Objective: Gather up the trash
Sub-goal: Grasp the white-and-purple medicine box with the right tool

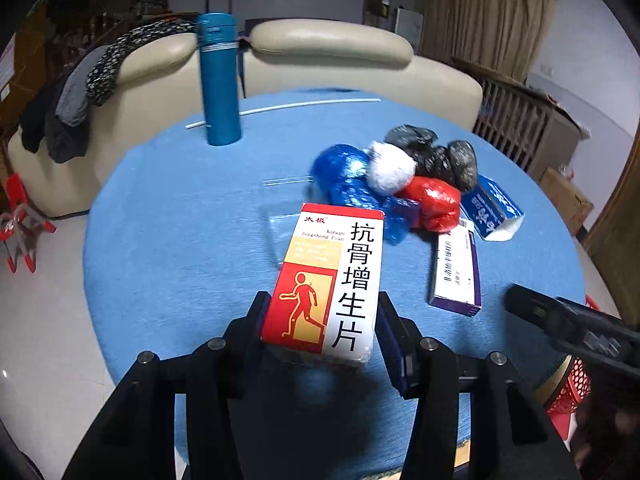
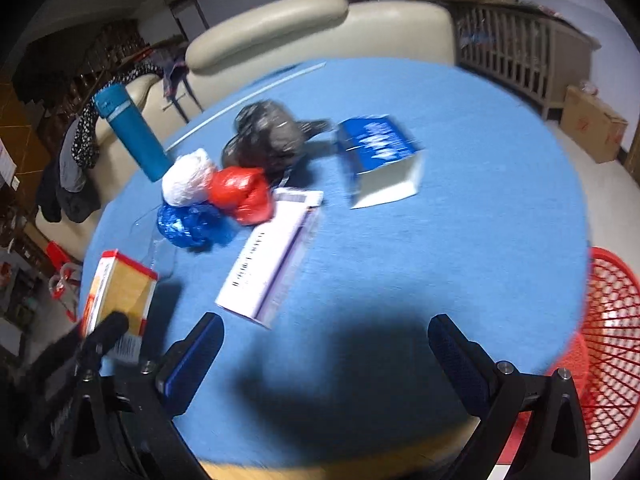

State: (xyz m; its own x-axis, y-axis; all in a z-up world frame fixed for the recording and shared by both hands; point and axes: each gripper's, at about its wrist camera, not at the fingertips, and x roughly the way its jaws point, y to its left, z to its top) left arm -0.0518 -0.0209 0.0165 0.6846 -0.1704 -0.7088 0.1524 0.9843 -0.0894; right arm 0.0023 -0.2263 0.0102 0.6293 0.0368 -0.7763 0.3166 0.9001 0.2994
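One red basket (image 2: 612,360) (contents unseen) beside the table (image 2: 460,240).

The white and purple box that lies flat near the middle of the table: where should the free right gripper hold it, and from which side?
Grip the white and purple box across its two long edges, coming from above at its near end. It lies flat, long and narrow, so the width should fit the right gripper, whose jaws stand wide open. The far end touches the red bag, so I would avoid that end.
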